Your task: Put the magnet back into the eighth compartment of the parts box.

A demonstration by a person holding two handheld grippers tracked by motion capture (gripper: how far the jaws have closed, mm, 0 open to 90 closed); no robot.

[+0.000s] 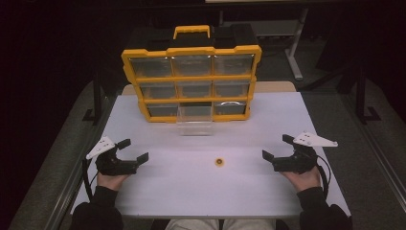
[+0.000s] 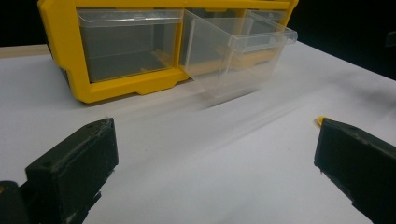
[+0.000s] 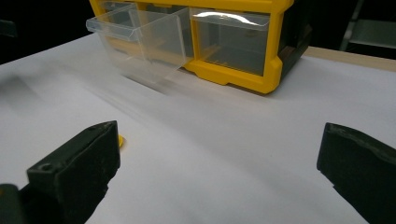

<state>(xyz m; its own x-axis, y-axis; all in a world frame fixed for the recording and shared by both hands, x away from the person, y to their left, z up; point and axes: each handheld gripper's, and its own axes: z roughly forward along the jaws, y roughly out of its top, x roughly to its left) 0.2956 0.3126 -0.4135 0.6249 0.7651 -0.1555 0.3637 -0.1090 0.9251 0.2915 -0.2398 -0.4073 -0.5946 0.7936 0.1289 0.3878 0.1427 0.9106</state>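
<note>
So the setup: white table (image 1: pixel 287 124) with a yellow drawer cabinet (image 1: pixel 191 72) standing at the far side, three rows of three clear drawers. The bottom-middle drawer (image 1: pixel 195 120) is pulled out toward the person and sits open over the table.

Both grippers are parked low near the front edge, well apart from each other. Left gripper (image 1: pixel 133 150) has its jaws spread wide with nothing between them, and the right gripper (image 1: pixel 276 146) is the same, fully released, holding nothing.

The bit that matters is the little yellow ring-shaped part (image 1: pixel 219 162) lying flat on the table, roughly centre, straight out in front of the open drawer. It sits between the two grippers, inward of each, and looks a touch nearer the right one. From the right gripper view it peeks out just behind the left-hand jaw (image 3: pixel 121 140); from the left gripper view it's at the top of the right-hand jaw (image 2: pixel 320 120).

It's round, so no long axis to line up on. My guess is the right hand slides inward to grab it, then carries it forward to the drawer.
</note>
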